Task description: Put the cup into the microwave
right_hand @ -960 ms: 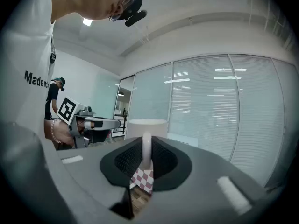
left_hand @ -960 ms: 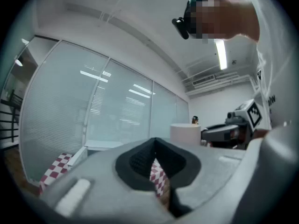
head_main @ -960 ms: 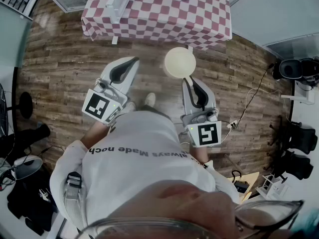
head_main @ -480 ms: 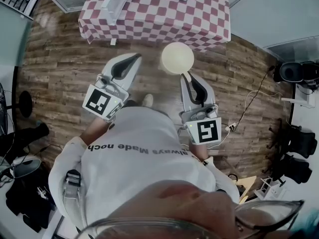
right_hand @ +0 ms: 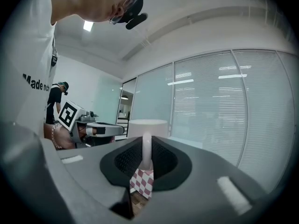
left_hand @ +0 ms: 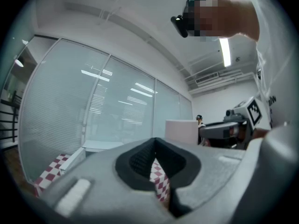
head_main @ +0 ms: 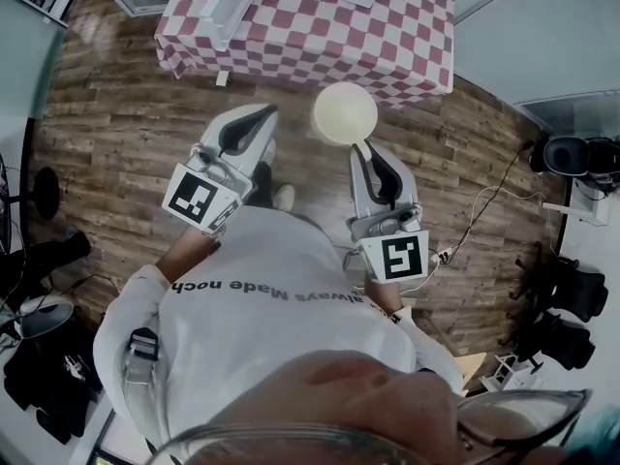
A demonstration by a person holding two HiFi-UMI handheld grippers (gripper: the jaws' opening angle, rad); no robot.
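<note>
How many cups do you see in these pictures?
1. The cup is held by its handle in the right gripper, in front of the checkered table. No other shows.

Black lettering across the person's white shirt (head_main: 271,294) includes the words "Made noch", with what appears to be "Always" alongside. The right gripper view catches only "Made" on the same shirt at the frame's left edge. No other print is legible.
</note>
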